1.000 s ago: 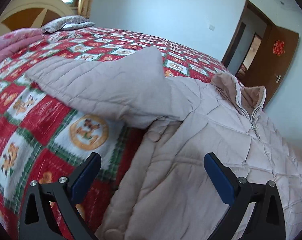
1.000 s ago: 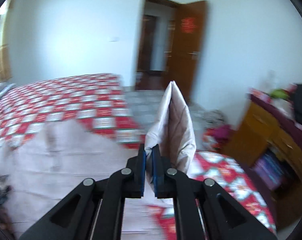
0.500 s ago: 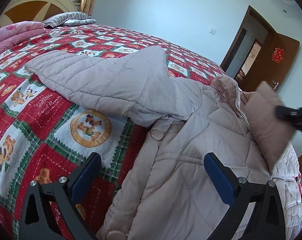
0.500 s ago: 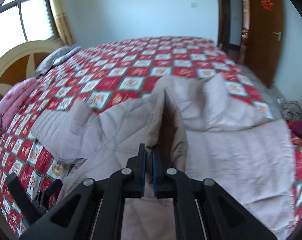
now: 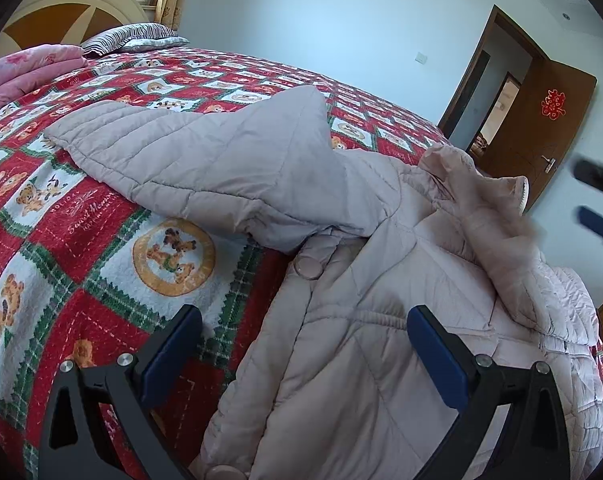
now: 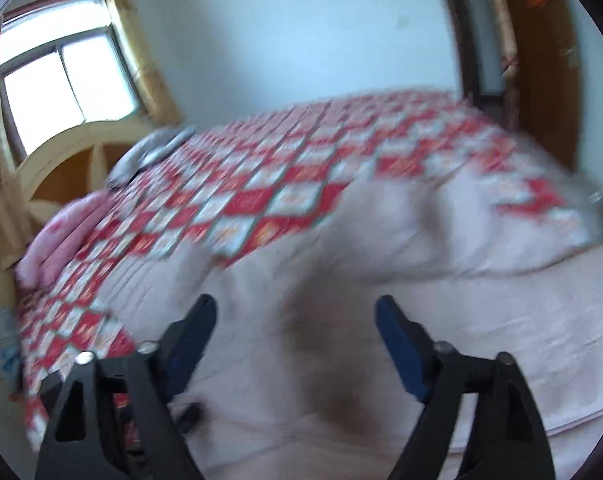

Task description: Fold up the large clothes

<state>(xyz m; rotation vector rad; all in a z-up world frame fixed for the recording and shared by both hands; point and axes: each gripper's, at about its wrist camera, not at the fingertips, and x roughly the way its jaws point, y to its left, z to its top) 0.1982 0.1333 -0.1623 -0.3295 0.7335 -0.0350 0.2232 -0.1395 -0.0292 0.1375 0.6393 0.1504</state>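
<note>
A pale pink quilted coat [image 5: 373,320] lies on the red patterned bedspread [image 5: 61,216]. One sleeve [image 5: 205,160] stretches out to the left; the other sleeve [image 5: 497,232] lies folded across the chest near the collar. My left gripper [image 5: 301,344] is open and empty, low over the coat's side hem. My right gripper [image 6: 295,332] is open and empty above the coat [image 6: 341,360]; its view is blurred. It also shows at the right edge of the left wrist view [image 5: 599,204].
A pink folded blanket [image 5: 25,68] and a striped pillow [image 5: 133,36] lie by the headboard [image 5: 61,12]. A brown door [image 5: 541,120] stands open on the far wall. A window [image 6: 65,84] is behind the headboard.
My right gripper carried the sleeve over the coat's chest, opened and let it go. It now pulls away fast. My left gripper stayed open and barely moved.
</note>
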